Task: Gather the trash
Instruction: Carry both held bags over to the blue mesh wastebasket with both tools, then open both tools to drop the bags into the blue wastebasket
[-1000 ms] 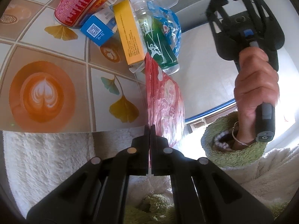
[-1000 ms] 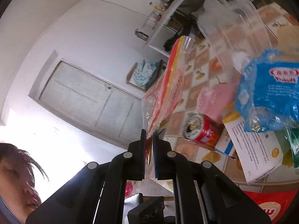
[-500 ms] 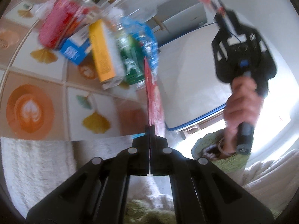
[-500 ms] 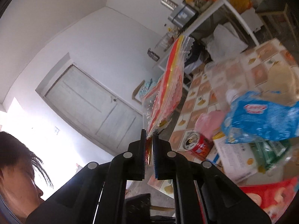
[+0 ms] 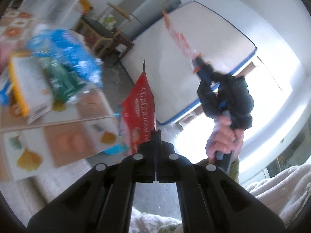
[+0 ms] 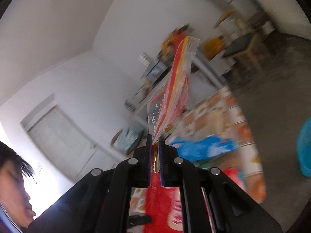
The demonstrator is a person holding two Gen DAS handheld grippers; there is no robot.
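Observation:
My left gripper (image 5: 156, 134) is shut on a red snack wrapper (image 5: 140, 106) and holds it upright in the air beside the table. My right gripper (image 6: 155, 143) is shut on a red, yellow and clear plastic wrapper (image 6: 175, 93) that sticks up from its jaws. The right gripper also shows in the left wrist view (image 5: 198, 66), raised high with its wrapper (image 5: 177, 36). Blurred trash lies on the patterned table (image 5: 68, 141): a blue bag (image 5: 64, 48), a green bottle (image 5: 60, 77) and a yellow-edged box (image 5: 29, 89). The red wrapper also shows low in the right wrist view (image 6: 165, 207).
A turquoise bin (image 6: 305, 147) stands on the floor at the right of the table. A white panel with a blue edge (image 5: 186, 58) leans behind. A chair (image 5: 108, 33) and a white shelf table (image 6: 204, 68) stand further off. A person's face (image 6: 13, 184) is at the lower left.
Both grippers have lifted and swung away from the table with their wrappers. The red wrapper has turned its printed face into view. The trash pile has slid to the left of the view.

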